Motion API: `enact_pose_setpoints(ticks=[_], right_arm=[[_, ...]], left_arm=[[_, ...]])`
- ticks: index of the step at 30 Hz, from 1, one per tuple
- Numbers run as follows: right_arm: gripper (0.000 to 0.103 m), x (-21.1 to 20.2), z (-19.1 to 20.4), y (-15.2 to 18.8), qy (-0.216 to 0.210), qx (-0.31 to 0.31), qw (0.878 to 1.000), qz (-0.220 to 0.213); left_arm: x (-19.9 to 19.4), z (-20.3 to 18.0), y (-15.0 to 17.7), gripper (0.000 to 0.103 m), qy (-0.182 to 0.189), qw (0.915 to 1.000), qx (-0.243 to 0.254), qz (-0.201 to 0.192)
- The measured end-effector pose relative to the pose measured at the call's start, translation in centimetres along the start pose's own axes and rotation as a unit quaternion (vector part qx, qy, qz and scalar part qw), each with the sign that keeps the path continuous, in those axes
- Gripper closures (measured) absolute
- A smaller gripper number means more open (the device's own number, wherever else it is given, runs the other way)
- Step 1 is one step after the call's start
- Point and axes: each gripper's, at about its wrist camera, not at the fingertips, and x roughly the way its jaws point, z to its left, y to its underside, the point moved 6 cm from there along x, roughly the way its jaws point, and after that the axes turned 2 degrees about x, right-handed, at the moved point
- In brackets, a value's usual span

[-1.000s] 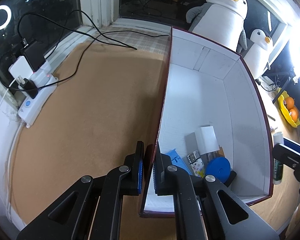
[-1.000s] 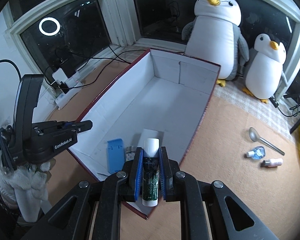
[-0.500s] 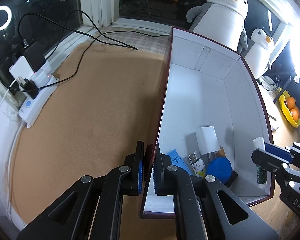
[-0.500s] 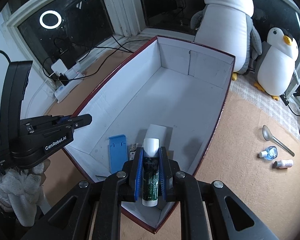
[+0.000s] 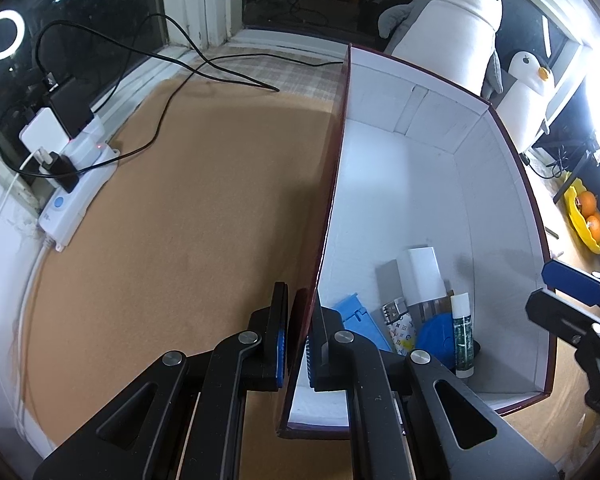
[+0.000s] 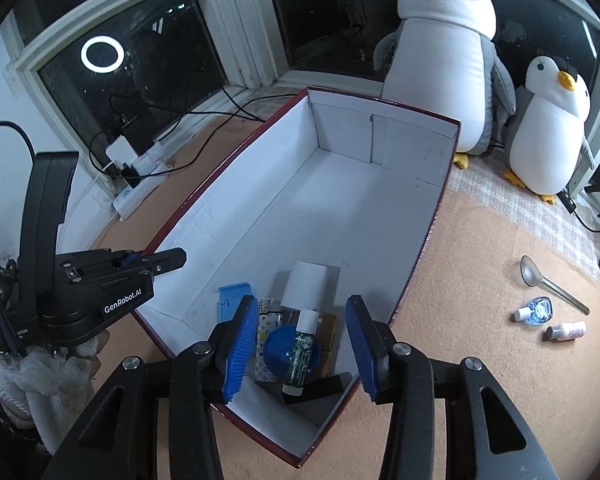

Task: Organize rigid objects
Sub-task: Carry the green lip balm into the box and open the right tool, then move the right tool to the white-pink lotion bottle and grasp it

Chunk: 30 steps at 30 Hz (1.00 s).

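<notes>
the right gripper [image 6: 302, 346] has just been opening, nothing between its pads; the tube [image 6: 300, 352] lies in the box [image 6: 440, 208] at lower centre. the left gripper [image 5: 298, 340] is clamped on the box wall (to be kept so); a straight lift clear is advised.

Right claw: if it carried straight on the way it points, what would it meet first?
Probably the green tube, lying free in the box between the open right claw's pads; depth is unclear.

White-capped green tube [image 6: 300, 350] lies across blue disc [image 6: 278, 350] inside white-lined box [image 6: 384, 160].
</notes>
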Motion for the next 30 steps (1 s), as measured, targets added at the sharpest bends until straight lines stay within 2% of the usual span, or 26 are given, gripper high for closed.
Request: enact_pose_setpoints(ticks=[8, 15, 21, 30], right_arm=[[0.061, -1.9, -3.7, 0.2, 0.003, 0.044, 0.999, -0.021], [0.061, -3.6, -10.3, 1.6, 0.025, 0.118, 0.992, -0.033], [0.061, -4.6, -15.1, 3.2, 0.049, 0.167, 0.984, -0.035], [0.061, -5.0, -19.2, 4.7, 0.077, 0.200, 0.976, -0.026]], left_arm=[[0.3, -0.2, -0.1, 0.097, -0.006, 0.9999, -0.003, 0.011], [0.6, -0.4, -0.3, 0.096, -0.016, 0.9997, -0.003, 0.017], [0.7, -0.7, -0.4, 0.094, -0.020, 0.9996, -0.004, 0.022], [0.7, -1.0, -0.6, 0.091, -0.027, 0.9993, 0.001, 0.025]])
